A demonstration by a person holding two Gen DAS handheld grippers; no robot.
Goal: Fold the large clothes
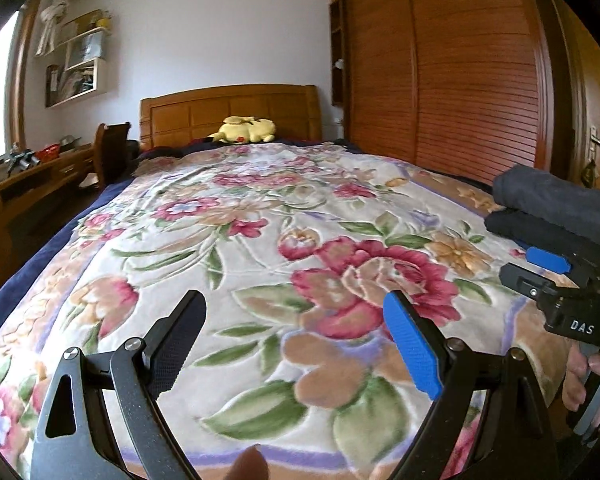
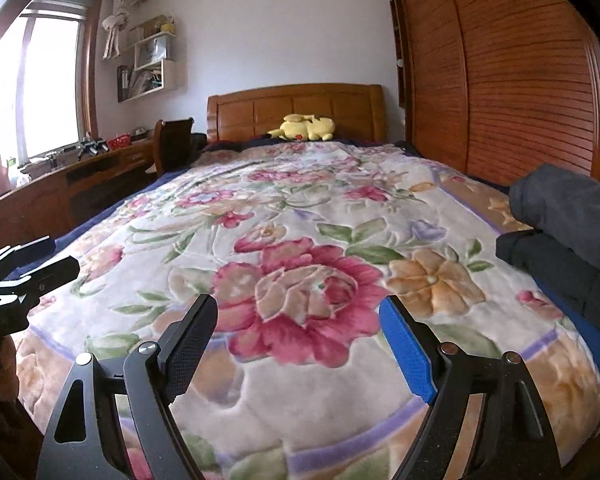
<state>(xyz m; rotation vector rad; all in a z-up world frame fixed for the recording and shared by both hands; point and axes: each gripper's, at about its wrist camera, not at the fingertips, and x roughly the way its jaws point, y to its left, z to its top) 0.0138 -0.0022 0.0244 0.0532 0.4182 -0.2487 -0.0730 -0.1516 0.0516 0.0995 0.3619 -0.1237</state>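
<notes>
Dark grey and black folded clothes (image 2: 568,232) sit stacked at the bed's right edge on the floral blanket (image 2: 300,208), likely set aside there to leave the middle free for folding. Both the left gripper (image 1: 296,344) and right gripper (image 2: 298,344) hover over the blanket with fingers spread wide, pinching nothing. From the right gripper, the stack lies ahead and well off to the right, outside the fingers' span.

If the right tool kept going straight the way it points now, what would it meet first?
Probably the floral blanket: the open right tool is aimed low along the bed, and nothing lies between the fingers and the fabric ahead. The dark folded clothes sit off to its right, out of line. Depth is uncertain.
</notes>
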